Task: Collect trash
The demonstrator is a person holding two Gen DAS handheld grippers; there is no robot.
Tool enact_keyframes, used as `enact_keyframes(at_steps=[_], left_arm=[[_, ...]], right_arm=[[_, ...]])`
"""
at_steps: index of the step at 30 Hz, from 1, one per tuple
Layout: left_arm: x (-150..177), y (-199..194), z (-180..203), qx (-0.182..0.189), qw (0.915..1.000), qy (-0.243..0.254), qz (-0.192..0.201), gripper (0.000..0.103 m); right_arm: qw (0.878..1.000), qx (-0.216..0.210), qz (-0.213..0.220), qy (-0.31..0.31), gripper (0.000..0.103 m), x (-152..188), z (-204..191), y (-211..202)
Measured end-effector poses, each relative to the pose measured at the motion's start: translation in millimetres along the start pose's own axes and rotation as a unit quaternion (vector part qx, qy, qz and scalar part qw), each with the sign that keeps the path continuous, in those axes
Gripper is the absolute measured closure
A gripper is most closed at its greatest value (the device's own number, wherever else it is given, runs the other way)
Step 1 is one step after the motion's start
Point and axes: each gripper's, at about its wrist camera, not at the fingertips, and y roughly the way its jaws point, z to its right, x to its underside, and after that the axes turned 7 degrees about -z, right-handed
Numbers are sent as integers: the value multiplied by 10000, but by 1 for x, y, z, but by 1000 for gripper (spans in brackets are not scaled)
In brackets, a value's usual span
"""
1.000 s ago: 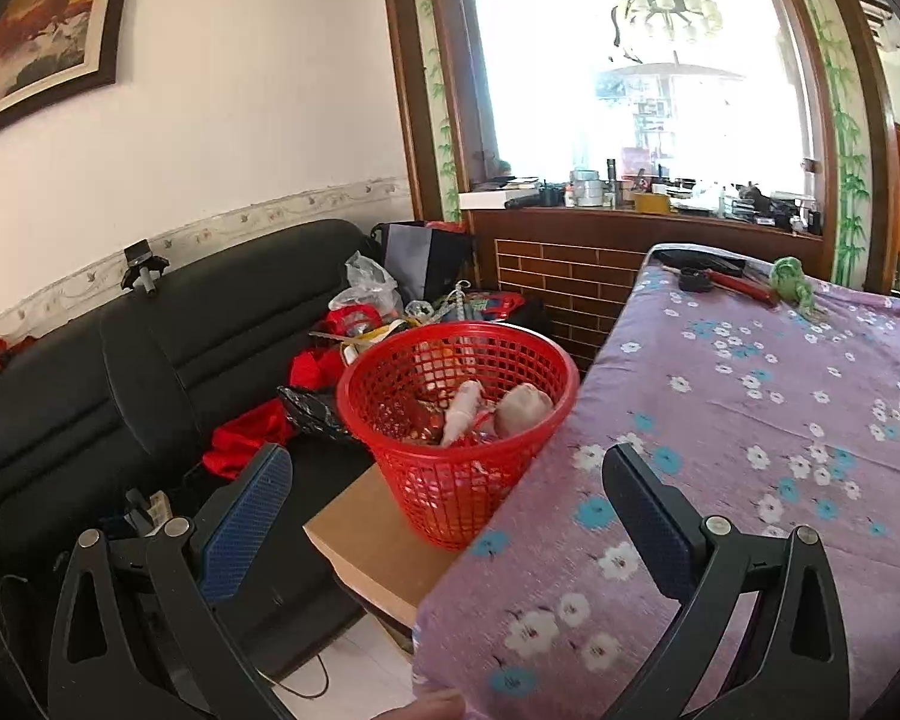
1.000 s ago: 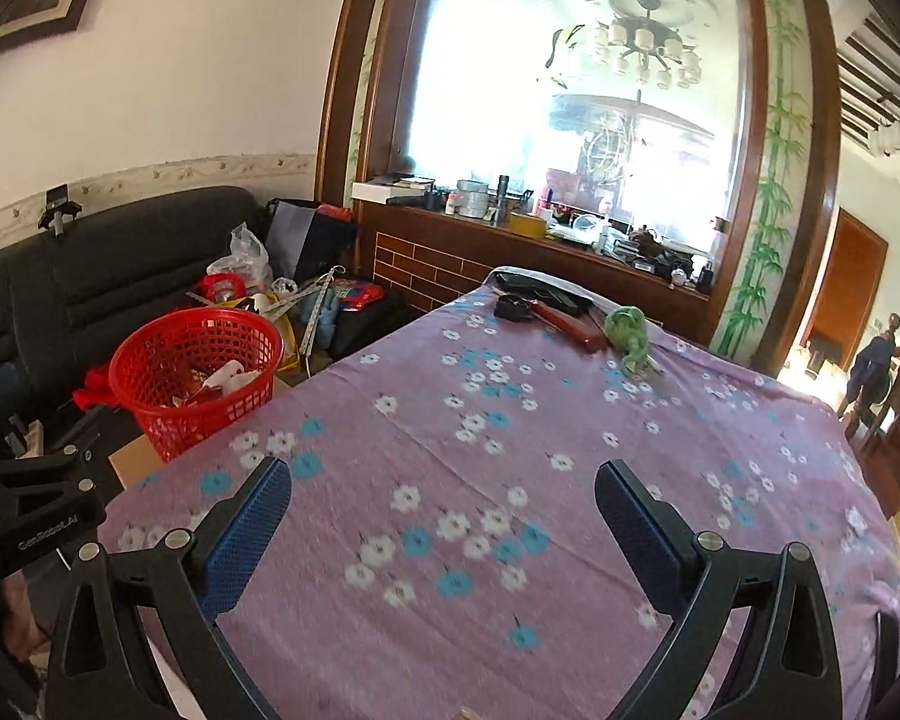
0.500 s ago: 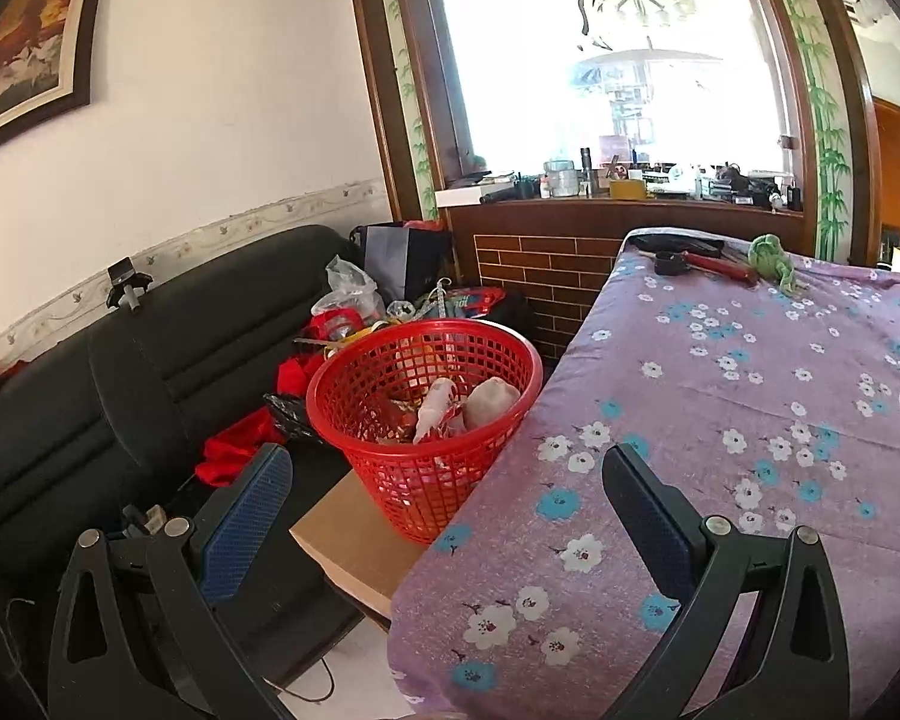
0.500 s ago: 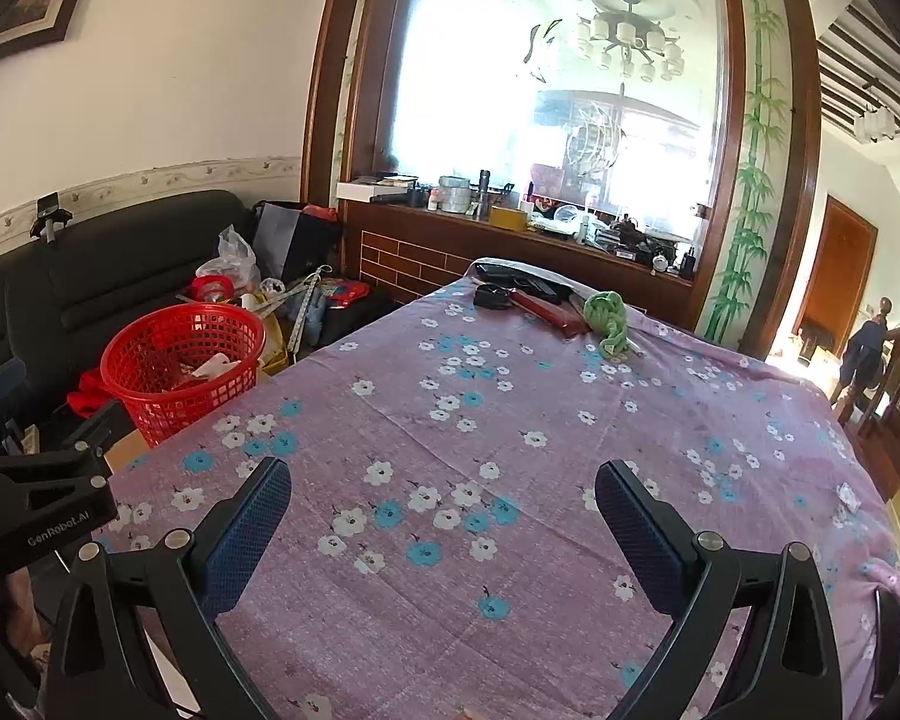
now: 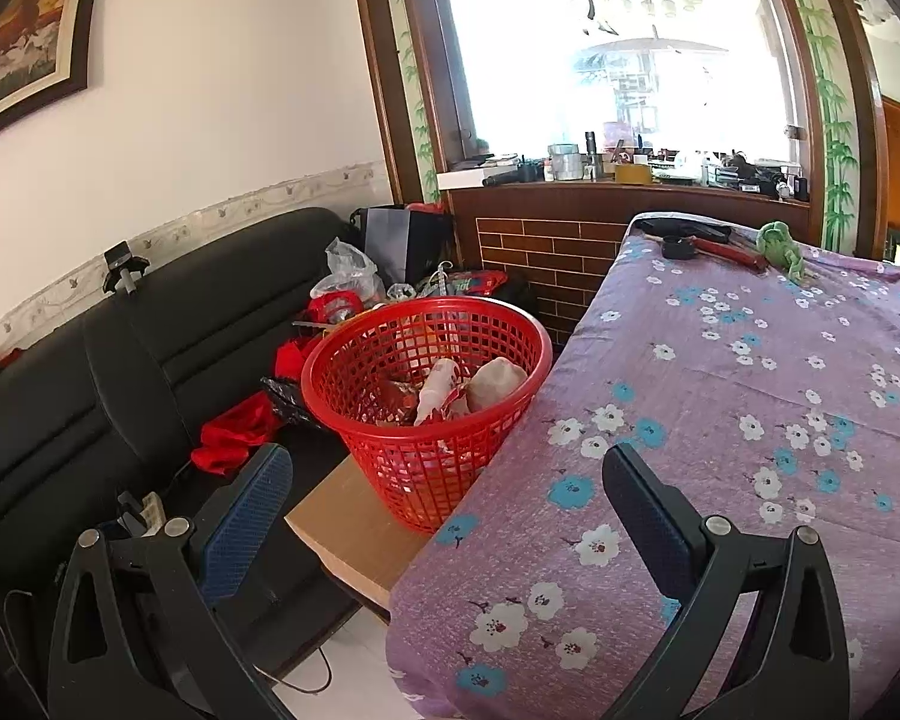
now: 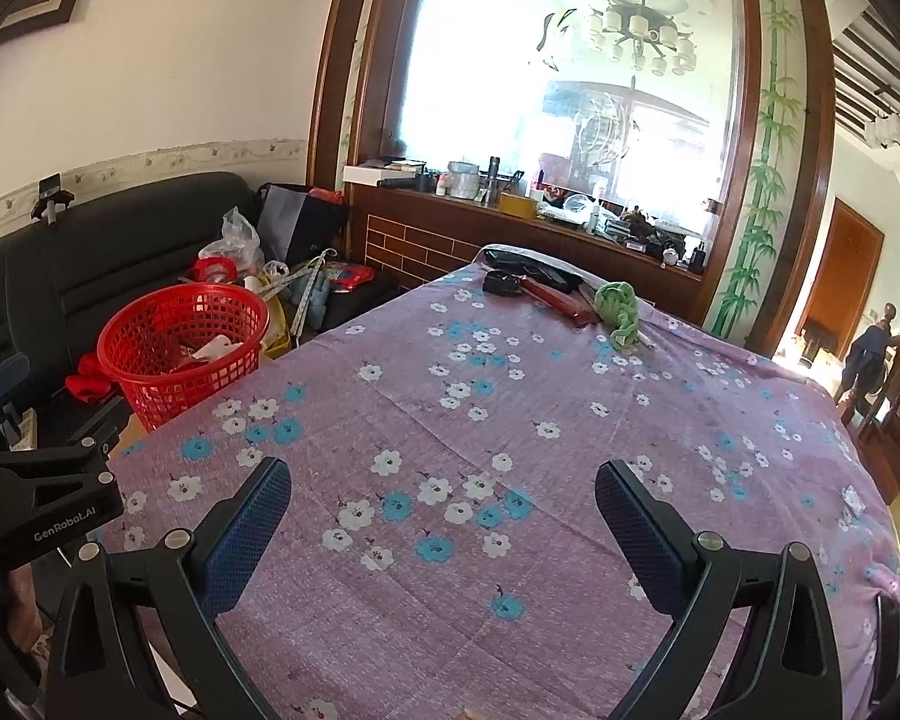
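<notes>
A red mesh basket [image 5: 354, 360] holds crumpled wrappers and paper trash [image 5: 468, 390]. It stands on a brown box beside the table's left edge and also shows in the right wrist view [image 6: 150, 330]. My left gripper [image 5: 444, 492] is open and empty, a little short of the basket, over the table's corner. My right gripper [image 6: 444, 504] is open and empty above the purple flowered tablecloth [image 6: 510, 420]. The left gripper's body shows at the left of the right wrist view [image 6: 36, 498].
At the table's far end lie a crumpled green cloth [image 6: 618, 312], a red-handled tool [image 6: 558, 300] and a black object [image 6: 501, 283]. A black sofa [image 5: 90, 372] with bags and red cloth stands left. A brick-faced counter [image 5: 570, 234] is behind.
Both grippers have drawn back and shifted a little; the basket sits slightly farther and lower in the left wrist view. Both jaws stay open and empty.
</notes>
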Motion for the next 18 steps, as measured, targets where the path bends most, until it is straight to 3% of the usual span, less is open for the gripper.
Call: enact_keyframes(at_steps=[18], left_arm=[[3, 8, -1, 6, 10000, 27, -90, 0]], right_arm=[[9999, 8, -92, -66, 0, 2, -5, 7]])
